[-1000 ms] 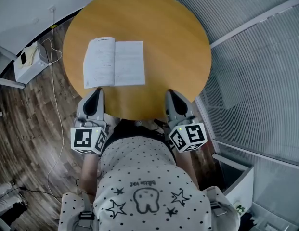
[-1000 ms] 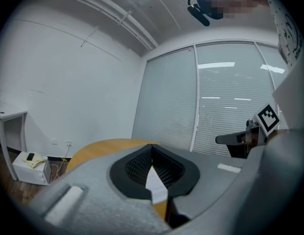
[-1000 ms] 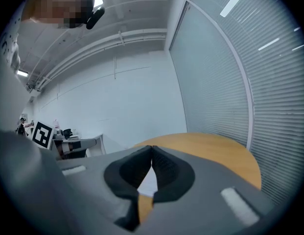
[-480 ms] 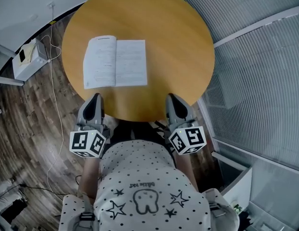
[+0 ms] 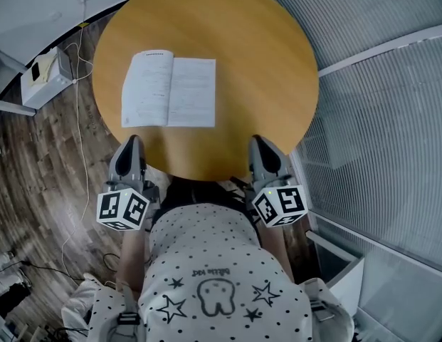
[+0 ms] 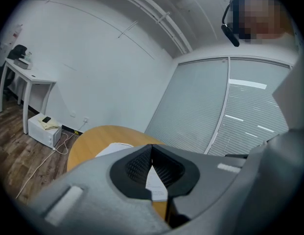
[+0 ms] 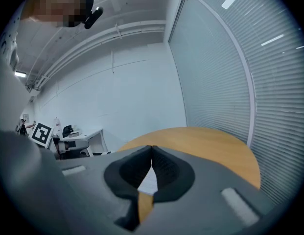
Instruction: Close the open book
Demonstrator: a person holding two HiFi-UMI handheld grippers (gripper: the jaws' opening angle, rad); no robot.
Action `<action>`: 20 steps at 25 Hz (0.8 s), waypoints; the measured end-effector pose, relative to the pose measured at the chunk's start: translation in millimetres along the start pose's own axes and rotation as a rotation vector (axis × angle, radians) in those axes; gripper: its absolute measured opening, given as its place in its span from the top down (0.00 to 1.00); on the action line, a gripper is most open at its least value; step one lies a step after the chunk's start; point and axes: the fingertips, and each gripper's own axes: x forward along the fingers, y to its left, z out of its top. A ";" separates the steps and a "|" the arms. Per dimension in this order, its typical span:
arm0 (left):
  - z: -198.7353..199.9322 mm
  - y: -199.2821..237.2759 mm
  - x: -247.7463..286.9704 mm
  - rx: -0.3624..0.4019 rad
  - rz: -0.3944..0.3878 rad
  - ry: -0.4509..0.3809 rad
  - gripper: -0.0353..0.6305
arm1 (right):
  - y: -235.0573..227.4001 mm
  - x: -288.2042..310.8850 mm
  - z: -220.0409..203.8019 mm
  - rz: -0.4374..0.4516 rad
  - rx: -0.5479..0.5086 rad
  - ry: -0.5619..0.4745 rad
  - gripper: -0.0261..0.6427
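The open book [image 5: 168, 91] lies flat on the round wooden table [image 5: 256, 63], white pages up, left of the table's middle. My left gripper [image 5: 130, 142] hangs at the table's near edge, just below the book's left page, jaws shut and empty. My right gripper [image 5: 259, 141] is at the near edge further right, apart from the book, also shut on nothing. In the left gripper view the shut left gripper [image 6: 152, 150] points at the book [image 6: 114, 149]. In the right gripper view the shut right gripper [image 7: 152, 150] shows a strip of the book [image 7: 148, 182] under its pads.
A white box [image 5: 44, 78] with a cable sits on the wood floor left of the table. Glass walls with blinds [image 5: 391, 120] close off the right side. A white desk [image 6: 25, 75] stands by the far wall. My dotted shirt [image 5: 206, 262] fills the near foreground.
The left gripper has slid slightly left and toward me along the table edge and rolled, its marker cube now tilted. The right gripper has barely shifted. The book lies open as before.
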 end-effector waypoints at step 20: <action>-25.9 24.0 4.8 -0.153 0.098 0.022 0.93 | -10.1 28.2 -12.5 0.053 0.010 0.063 0.95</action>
